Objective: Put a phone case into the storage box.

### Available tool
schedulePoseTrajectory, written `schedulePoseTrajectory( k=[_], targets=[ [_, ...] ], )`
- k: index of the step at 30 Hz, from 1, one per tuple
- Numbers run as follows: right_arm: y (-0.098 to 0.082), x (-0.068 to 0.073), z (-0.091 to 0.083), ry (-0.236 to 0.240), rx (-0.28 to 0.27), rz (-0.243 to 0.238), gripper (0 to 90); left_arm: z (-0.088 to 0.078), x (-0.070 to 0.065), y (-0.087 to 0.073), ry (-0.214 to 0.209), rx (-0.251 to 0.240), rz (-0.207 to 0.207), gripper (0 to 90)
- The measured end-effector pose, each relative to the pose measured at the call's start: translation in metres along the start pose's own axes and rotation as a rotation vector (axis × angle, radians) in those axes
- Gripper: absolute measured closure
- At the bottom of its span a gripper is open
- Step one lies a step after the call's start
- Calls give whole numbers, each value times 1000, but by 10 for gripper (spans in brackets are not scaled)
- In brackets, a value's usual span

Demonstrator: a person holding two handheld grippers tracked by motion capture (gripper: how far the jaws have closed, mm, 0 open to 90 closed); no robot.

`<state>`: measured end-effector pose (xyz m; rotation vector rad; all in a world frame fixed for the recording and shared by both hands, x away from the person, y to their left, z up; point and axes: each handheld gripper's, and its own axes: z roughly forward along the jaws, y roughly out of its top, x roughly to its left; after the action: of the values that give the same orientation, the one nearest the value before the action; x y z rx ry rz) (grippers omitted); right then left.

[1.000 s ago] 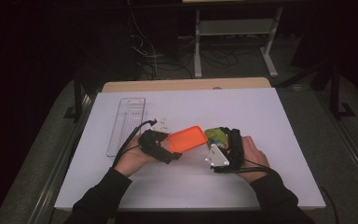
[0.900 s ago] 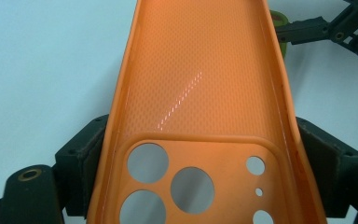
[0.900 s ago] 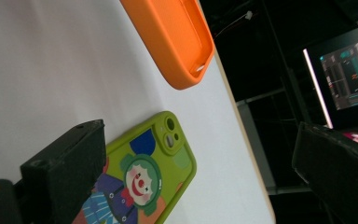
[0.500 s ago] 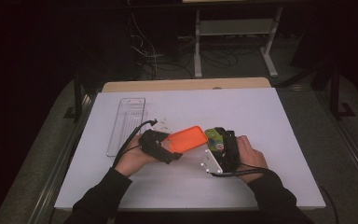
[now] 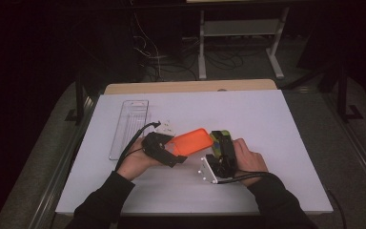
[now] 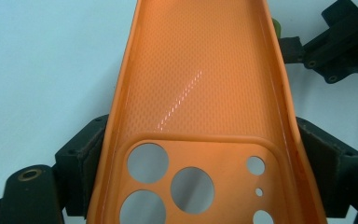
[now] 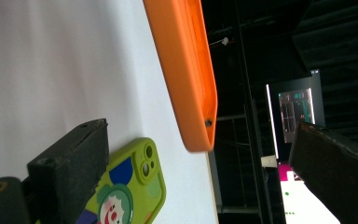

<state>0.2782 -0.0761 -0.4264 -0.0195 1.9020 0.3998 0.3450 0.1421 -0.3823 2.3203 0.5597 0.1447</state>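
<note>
An orange phone case [image 6: 200,79] is clamped at its camera-hole end between the jaws of my left gripper [image 6: 203,140], open side up and lifted off the white table. From above, the left gripper [image 5: 175,151] points right and the orange phone case [image 5: 190,140] slants toward the right hand. My right gripper [image 5: 221,139] sits just right of the case's free end, over a green phone [image 5: 225,133]. Its own view shows the right gripper [image 7: 204,161] with jaws wide apart. The green phone [image 7: 130,191], printed with a cartoon, lies flat by one jaw, and the orange case [image 7: 186,70] hangs ahead.
A clear plastic tray [image 5: 129,126] lies on the white table [image 5: 267,119] to the left of the hands. A small white item [image 5: 166,127] sits beside the left gripper's cable. Past the far edge are a wooden strip and dark floor with a metal stand.
The right gripper has edged slightly left, closer to the free end of the orange case. The left gripper and the case have stayed in place.
</note>
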Motion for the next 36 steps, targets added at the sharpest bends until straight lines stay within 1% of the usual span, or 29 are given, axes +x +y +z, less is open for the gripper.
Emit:
schedulePoseTrajectory(
  k=[1,2,5,7,8,10,11,12,13,14,15,16,17,18,21,22,23,25,28,29,31,36],
  targets=[
    [1,-1,1,-2,-9,-16,45,0,0,0,2,0,1,157],
    [2,0,1,5,-10,-20,46,0,0,0,2,-1,2,157],
    [8,3,2,-7,-10,-40,68,0,0,0,2,-3,2,157],
    [11,5,3,-28,-27,-57,89,0,1,1,1,2,6,157],
    [12,4,3,-43,-37,-87,102,0,1,1,3,2,8,157],
    [15,5,5,-52,-41,-116,126,-1,1,1,3,3,1,157],
    [16,7,6,-66,-43,-128,136,-1,1,1,4,3,-1,157],
    [18,9,7,-83,-51,-111,154,-1,1,1,4,3,0,157],
    [19,9,8,-76,-46,-126,177,-1,2,0,3,1,-1,157],
    [19,10,8,-85,-47,-142,199,-1,2,0,5,-1,-3,157],
    [19,11,9,-95,-49,-144,220,-1,2,1,6,-2,0,157],
    [19,12,10,-93,-52,-138,246,-1,2,1,5,-2,0,157],
    [19,12,10,-93,-53,-142,261,-1,2,0,2,-2,-4,157],
    [19,12,10,-101,-57,-142,282,-1,2,0,3,1,-3,157],
    [21,13,11,-101,-70,-150,346,0,2,1,2,10,10,157],
    [21,14,11,-93,-67,-153,368,0,1,1,3,11,10,157],
    [22,15,10,-76,-67,-161,382,0,1,1,4,11,10,157],
    [22,16,10,-71,-69,-167,419,1,0,1,7,8,5,157],
    [23,16,8,-75,-73,-167,470,1,1,1,6,13,10,157],
    [23,16,8,-84,-76,-171,495,1,1,1,7,11,9,157],
    [23,16,7,-79,-81,-170,523,1,0,1,7,11,8,157],
    [24,16,6,-93,-88,-199,592,2,-1,1,11,8,6,157]
  ],
)
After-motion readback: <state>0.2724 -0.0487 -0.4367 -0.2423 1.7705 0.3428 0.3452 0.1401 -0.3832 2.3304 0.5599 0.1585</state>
